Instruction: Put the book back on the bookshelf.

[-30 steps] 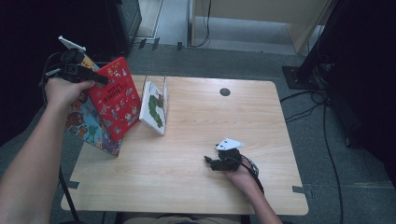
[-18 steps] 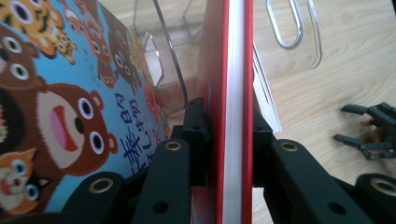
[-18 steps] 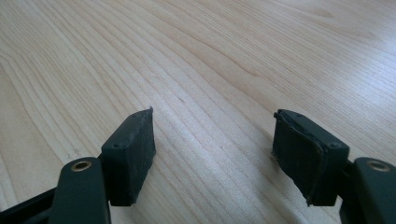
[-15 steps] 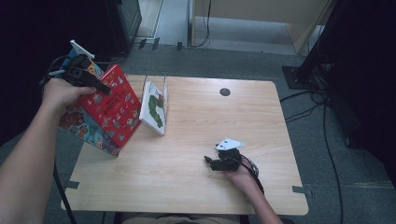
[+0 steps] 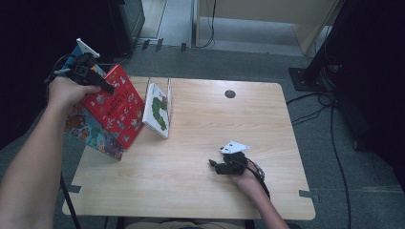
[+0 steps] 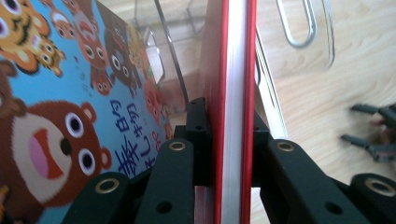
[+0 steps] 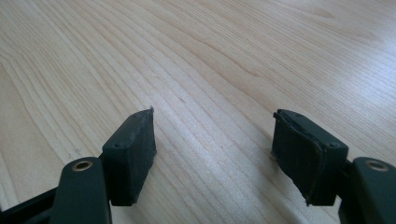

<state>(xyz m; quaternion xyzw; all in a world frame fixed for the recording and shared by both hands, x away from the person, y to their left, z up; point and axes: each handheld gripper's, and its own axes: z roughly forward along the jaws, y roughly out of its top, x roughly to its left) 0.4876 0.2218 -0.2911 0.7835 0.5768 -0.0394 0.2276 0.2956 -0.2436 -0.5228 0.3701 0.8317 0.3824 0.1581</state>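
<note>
The wooden tabletop [image 5: 200, 191] has a small dark round spot [image 5: 230, 94] near its far edge. A clear wire-framed book stand [image 5: 168, 90] stands left of that spot, with a white book bearing a green caterpillar [image 5: 157, 110] leaning in it. A blue picture book with cartoon bears [image 5: 93, 136] tilts at the tabletop's left edge. Black cables [image 5: 334, 143] trail over the grey floor to the tabletop's right.

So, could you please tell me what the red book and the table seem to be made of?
The red book looks like a hardback: stiff, glossy red covers around a white block of paper pages, seen edge-on between the left tongs. The table looks like pale wood or wood-grain laminate, with a smooth, matte surface.
</note>
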